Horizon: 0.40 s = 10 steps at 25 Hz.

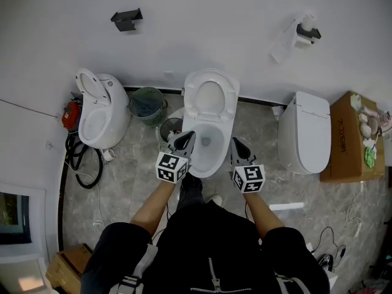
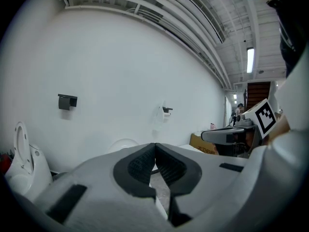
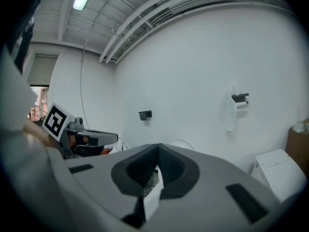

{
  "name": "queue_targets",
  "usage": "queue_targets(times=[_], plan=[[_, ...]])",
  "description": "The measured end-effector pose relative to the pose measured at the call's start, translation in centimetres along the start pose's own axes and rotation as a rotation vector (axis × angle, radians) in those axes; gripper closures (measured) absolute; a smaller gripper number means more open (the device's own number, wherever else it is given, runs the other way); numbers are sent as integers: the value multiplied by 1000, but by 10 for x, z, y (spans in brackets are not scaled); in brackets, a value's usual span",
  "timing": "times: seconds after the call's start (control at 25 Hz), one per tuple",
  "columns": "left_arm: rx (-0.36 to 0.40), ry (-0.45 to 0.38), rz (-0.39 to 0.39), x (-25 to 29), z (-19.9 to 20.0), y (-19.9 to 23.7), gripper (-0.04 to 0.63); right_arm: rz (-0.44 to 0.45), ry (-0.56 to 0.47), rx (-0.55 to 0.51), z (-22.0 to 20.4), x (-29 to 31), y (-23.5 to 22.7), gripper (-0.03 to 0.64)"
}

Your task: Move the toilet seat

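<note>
**Both grippers closed and empty at the middle toilet, seat raised**

The left gripper [image 2: 155, 145] is seen in its own view with the jaws pressed together at the tips, and nothing is held between them. The right gripper [image 3: 157, 146] is likewise seen with its jaws together and empty.

In the head view, the toilet seat [image 1: 191, 97] is found at centre frame, raised and leaning back towards the white wall [image 1: 202, 17]. Below it, the open bowl [image 1: 211, 158] of the middle toilet is exposed. The left gripper [image 1: 185, 135] is held at the bowl's left rim, with its tips pointing up the frame. The right gripper [image 1: 236, 142] is held just beside the bowl's right edge. Whether either tip touches the porcelain cannot be told. Neither gripper is in contact with the raised seat.

A second toilet [image 1: 98, 112] with its lid up is placed at the left of the frame, and a green basket [image 1: 147, 103] stands between it and the middle one. A third toilet [image 1: 304, 130], with its lid down, is seen at the right, and a cardboard box [image 1: 346, 136] stands beside it. A black bracket [image 1: 127, 19] is fixed to the wall at upper left, and a paper holder [image 1: 303, 32] at upper right. The grey marbled floor [image 1: 135, 176] is covered at lower left by loops of black hose [image 1: 79, 161].
</note>
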<state>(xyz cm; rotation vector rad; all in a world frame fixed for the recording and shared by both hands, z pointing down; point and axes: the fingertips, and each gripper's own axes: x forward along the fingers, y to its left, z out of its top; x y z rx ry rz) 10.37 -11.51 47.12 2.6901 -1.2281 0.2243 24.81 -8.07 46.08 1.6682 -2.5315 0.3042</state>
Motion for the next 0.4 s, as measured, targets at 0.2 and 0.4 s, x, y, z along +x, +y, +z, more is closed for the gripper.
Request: queue_targets(times=[0.2,0.4], plan=[[-5,-1,5,0,0,6,592,1,2,-5,1,3,-4,615],[-11,-7,11,1,2,8,592,7,4,-11,2,5,-6,615]])
